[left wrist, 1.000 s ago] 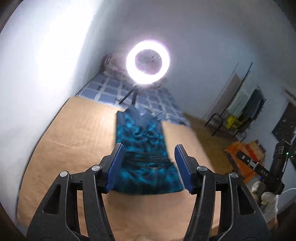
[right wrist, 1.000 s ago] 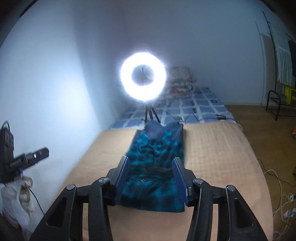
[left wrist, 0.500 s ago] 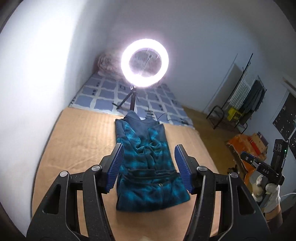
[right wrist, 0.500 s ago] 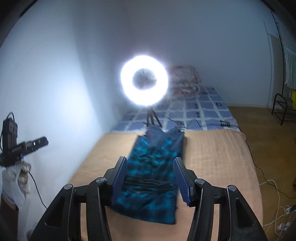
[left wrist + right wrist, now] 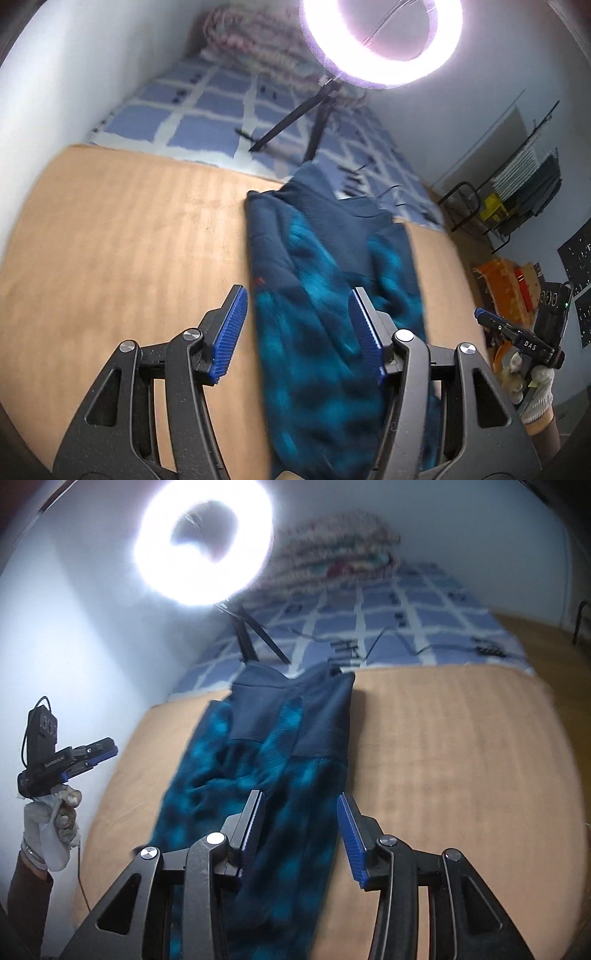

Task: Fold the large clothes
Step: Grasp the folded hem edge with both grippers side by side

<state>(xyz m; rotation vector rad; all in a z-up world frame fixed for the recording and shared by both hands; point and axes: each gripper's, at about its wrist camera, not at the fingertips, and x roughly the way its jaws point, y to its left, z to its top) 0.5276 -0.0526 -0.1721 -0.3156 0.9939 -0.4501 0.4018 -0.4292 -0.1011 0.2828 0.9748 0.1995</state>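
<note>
- Blue plaid garment laid as a long narrow strip down the middle of the frame, on the tan blanket; sides seemingly already turned in, so probably about halfway through.
- Likely left: folding the strip end over end into a compact stack.
- Left gripper low over the near part of the cloth, jaws wide apart, nothing between them.
- Right gripper likewise over the near part, jaws apart, empty.
- Both views motion-blurred; cloth detail hard to read.
- Beyond the blanket, blue checked bedding toward the top of the frame, with a lit ring light on a tripod.
- Pale walls; clothes rack at right edge of the left view.
</note>
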